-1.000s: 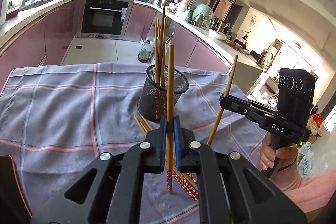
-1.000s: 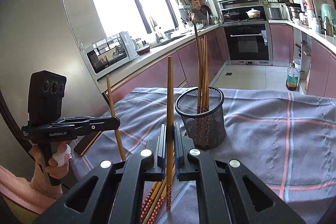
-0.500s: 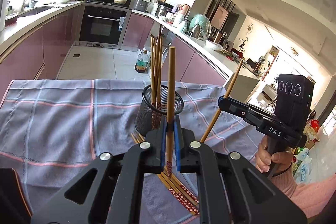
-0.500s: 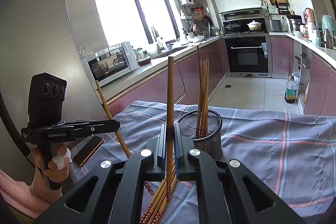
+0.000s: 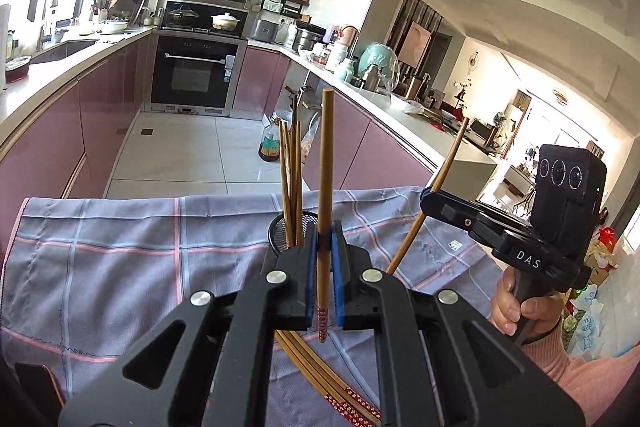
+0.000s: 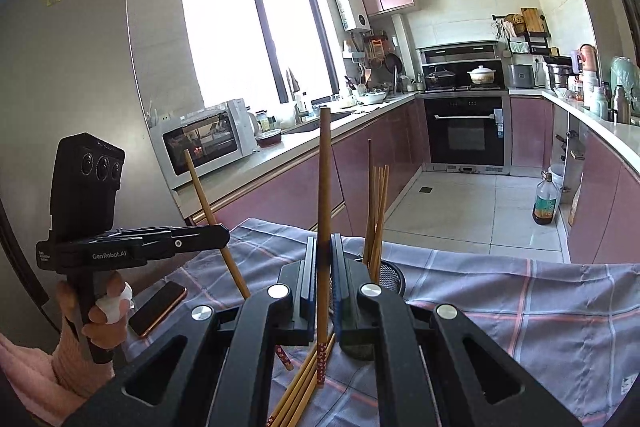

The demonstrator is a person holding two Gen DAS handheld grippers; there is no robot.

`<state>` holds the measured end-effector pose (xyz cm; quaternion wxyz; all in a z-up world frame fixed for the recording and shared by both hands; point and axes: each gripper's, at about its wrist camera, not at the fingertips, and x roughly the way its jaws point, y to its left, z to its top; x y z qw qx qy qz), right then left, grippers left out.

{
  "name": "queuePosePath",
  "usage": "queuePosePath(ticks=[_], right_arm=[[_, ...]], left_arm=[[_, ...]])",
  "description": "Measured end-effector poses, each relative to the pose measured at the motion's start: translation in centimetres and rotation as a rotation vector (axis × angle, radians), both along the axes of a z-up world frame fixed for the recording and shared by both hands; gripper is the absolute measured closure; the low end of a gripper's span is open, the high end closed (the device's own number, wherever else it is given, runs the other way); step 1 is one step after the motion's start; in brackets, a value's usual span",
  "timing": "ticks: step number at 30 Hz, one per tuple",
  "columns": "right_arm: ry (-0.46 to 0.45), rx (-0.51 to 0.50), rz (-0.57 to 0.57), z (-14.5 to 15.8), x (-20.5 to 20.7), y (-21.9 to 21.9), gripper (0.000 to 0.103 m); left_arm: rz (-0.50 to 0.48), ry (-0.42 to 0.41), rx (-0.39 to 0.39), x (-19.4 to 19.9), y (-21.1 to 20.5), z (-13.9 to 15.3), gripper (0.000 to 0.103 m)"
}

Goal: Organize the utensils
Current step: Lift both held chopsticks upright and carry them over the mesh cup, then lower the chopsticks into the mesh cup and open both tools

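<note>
Slender wooden chopsticks (image 5: 325,187), round mesh holder (image 6: 390,277)

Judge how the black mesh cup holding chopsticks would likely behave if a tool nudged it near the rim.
The mesh cup looks light: thin wire. The chopsticks in it stand far above its rim, so it is probably top-heavy and apt to tip. On the cloth it would likely drag rather than slide.

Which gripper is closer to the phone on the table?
Left. The left gripper hangs just above the phone; the right gripper is farther off, beside the mesh cup.
</note>
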<state>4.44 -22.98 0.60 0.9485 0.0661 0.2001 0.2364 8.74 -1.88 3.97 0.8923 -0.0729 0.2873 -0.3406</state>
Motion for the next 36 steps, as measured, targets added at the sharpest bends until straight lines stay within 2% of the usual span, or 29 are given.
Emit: queuePosePath(ticks=[25, 36], right_arm=[[-0.079, -0.012, -0.023, 2.8, 2.4, 0.1, 0.098], [-0.068, -0.003, -0.062, 2.7, 4.4, -0.2, 0.098]], left_arm=[[0.03, -0.085, -0.014, 2.9, -0.9, 4.4, 0.095], [0.055, -0.092, 0.041, 3.9, -2.8, 3.8, 0.095]])
